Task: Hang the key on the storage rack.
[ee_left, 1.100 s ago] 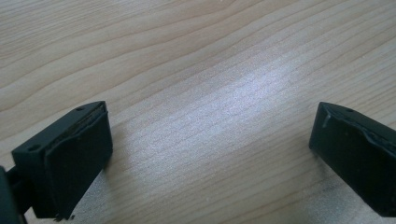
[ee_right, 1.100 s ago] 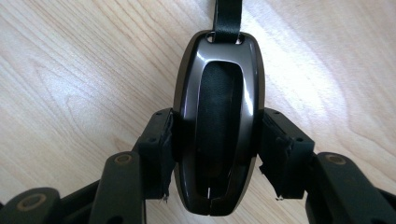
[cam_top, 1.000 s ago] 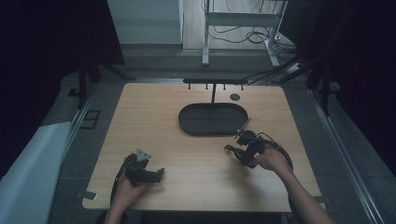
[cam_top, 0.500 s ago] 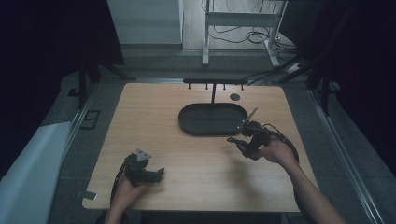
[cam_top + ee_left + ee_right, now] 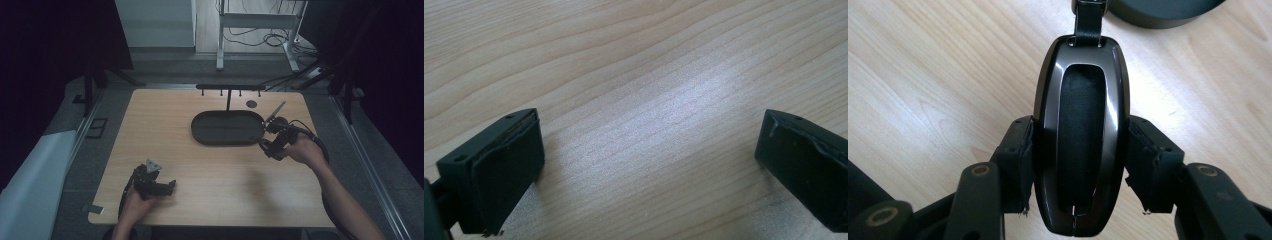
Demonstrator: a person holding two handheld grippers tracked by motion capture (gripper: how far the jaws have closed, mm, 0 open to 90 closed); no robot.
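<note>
On the light wooden worktop (image 5: pixel 210 165), high view: left hand-held gripper (image 5: pixel 169 187) resting near front edge; right hand-held gripper (image 5: pixel 267 147) just beside right end of dark oval tray (image 5: pixel 227 137); black T-shaped rack (image 5: pixel 229 89) behind tray. 
Left gripper view: jaws spread wide, nothing between, bare wood grain below. 
Right gripper view: jaws clamped on sides of glossy dark oval headphone earcup (image 5: pixel 1080 125), black band rising from its top toward tray (image 5: pixel 1158 12).

Dim room, dark on both sides. Pale wooden table (image 5: pixel 165 130) on a grey floor (image 5: pixel 165 75). Beyond it, a white panel (image 5: pixel 155 22) and a white metal frame (image 5: pixel 260 22) with cables (image 5: pixel 260 40) trailing beneath. Pale sheet (image 5: pixel 30 185) at left, possibly paper.
</note>
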